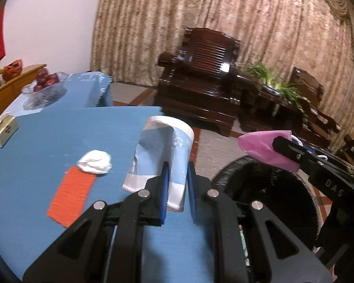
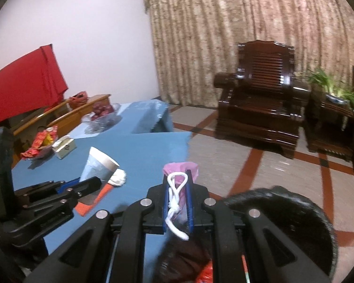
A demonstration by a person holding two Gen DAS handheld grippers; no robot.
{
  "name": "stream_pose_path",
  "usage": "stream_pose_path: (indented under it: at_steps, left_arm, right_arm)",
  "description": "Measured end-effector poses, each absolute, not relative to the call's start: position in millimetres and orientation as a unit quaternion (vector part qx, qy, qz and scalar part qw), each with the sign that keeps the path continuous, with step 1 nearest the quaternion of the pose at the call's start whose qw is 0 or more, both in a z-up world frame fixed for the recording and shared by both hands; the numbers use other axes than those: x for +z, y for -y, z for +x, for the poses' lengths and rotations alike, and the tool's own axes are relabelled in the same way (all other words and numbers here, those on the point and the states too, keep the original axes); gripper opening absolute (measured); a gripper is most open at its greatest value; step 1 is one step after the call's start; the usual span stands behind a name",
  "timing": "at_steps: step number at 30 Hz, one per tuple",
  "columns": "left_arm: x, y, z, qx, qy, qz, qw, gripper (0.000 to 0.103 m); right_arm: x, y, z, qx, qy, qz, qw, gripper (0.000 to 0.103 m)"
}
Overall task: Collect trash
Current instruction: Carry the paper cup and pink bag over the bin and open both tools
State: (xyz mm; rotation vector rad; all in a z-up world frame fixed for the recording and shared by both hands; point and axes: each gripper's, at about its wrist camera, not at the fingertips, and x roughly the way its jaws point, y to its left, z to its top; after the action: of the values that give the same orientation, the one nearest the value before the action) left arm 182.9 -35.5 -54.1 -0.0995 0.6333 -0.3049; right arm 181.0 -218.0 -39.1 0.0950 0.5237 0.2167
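My left gripper [image 1: 178,172] is shut on a crumpled blue-and-white paper cup [image 1: 162,146] and holds it at the right edge of the blue table [image 1: 47,141]. The cup also shows in the right wrist view [image 2: 99,165]. My right gripper [image 2: 177,176] is shut on a pink face mask [image 2: 180,166] with a white ear loop, held over the black trash bin [image 2: 295,212]. In the left wrist view the mask [image 1: 262,148] hangs above the bin's rim [image 1: 247,162]. A white tissue wad [image 1: 95,161] and an orange paper strip [image 1: 69,193] lie on the table.
A small tissue box [image 1: 4,129] and a glass bowl of red fruit [image 1: 44,82] stand at the table's far side. Red snack wrappers [image 2: 39,143] lie by the box. A dark wooden armchair [image 2: 259,108] and a side table with a plant [image 2: 337,99] stand across the tiled floor.
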Motion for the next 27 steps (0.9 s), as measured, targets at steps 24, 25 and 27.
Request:
stream_pose_path:
  at_steps: [24, 25, 27]
  left_arm:
    - [-76.1, 178.8, 158.7, -0.288, -0.33, 0.01, 0.899, 0.014]
    - [-77.7, 180.8, 159.1, -0.289, -0.332, 0.012, 0.898, 0.014]
    - [-81.6, 186.0, 159.1, -0.292, -0.335, 0.016, 0.896, 0.014]
  right_arm:
    - [-71.3, 336.8, 133.7, -0.028, -0.296, 0.058, 0.953, 0.012]
    - [-73.0, 337.3, 133.0, -0.03, -0.297, 0.06, 0.952, 0.012]
    - [-76.7, 341.3, 132.1, -0.033, -0.301, 0.062, 0.951, 0.013]
